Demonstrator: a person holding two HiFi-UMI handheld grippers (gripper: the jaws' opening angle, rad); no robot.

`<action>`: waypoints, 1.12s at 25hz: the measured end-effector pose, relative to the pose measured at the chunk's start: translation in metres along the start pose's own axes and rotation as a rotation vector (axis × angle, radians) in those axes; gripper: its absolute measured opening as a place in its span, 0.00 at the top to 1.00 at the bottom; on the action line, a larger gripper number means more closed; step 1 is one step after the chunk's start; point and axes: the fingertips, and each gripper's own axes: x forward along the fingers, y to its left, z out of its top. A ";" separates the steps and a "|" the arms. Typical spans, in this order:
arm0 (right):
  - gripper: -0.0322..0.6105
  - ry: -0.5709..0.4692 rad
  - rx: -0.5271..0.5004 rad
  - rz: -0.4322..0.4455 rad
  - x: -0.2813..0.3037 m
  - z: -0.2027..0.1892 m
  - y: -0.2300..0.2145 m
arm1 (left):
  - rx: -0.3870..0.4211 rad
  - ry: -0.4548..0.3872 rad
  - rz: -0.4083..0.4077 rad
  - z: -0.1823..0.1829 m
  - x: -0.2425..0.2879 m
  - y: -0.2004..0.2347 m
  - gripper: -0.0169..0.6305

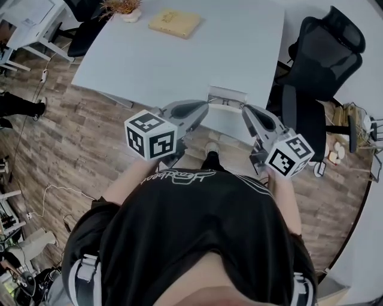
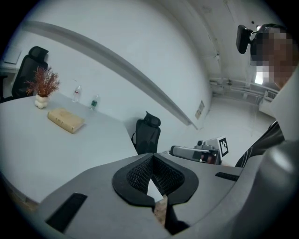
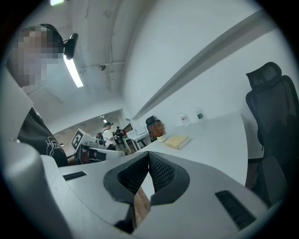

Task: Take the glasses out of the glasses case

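Both hand-held grippers are held up in front of the person's chest, off the near edge of the counter (image 1: pixel 239 54) and over the wood floor (image 1: pixel 78 143). Left hand-held gripper (image 1: pixel 200 109): in its own view the dark ribbed pads (image 2: pixel 140 173) meet at their tips, with nothing between them. Right hand-held gripper (image 1: pixel 250 113): its pads (image 3: pixel 161 173) are likewise closed tip to tip on nothing. The two point towards each other, tips near but apart.

The glasses case (image 1: pixel 175 23), a flat tan box, lies near the far edge of the counter, towards its far left corner, just beside a small potted plant (image 1: pixel 122 7) and well apart from both grippers. A black office chair (image 1: pixel 326 48) stands at the counter's right edge.
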 end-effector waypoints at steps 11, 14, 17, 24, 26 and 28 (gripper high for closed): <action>0.94 0.077 -0.015 0.005 0.037 0.005 -0.066 | -0.074 0.036 0.028 0.002 0.053 0.049 0.96; 0.94 0.102 -0.015 0.018 0.044 0.000 -0.074 | -0.088 0.050 0.032 -0.003 0.059 0.057 0.96; 0.94 0.160 -0.022 0.038 0.051 -0.015 -0.077 | -0.105 0.055 0.058 -0.008 0.059 0.067 0.96; 0.94 0.304 -0.106 0.027 0.063 -0.053 -0.092 | -0.148 0.082 0.096 -0.030 0.059 0.084 0.96; 0.94 0.330 -0.130 0.034 0.064 -0.059 -0.094 | -0.154 0.090 0.098 -0.033 0.061 0.087 0.96; 0.94 0.361 -0.170 0.039 0.066 -0.065 -0.093 | -0.163 0.100 0.098 -0.038 0.062 0.088 0.96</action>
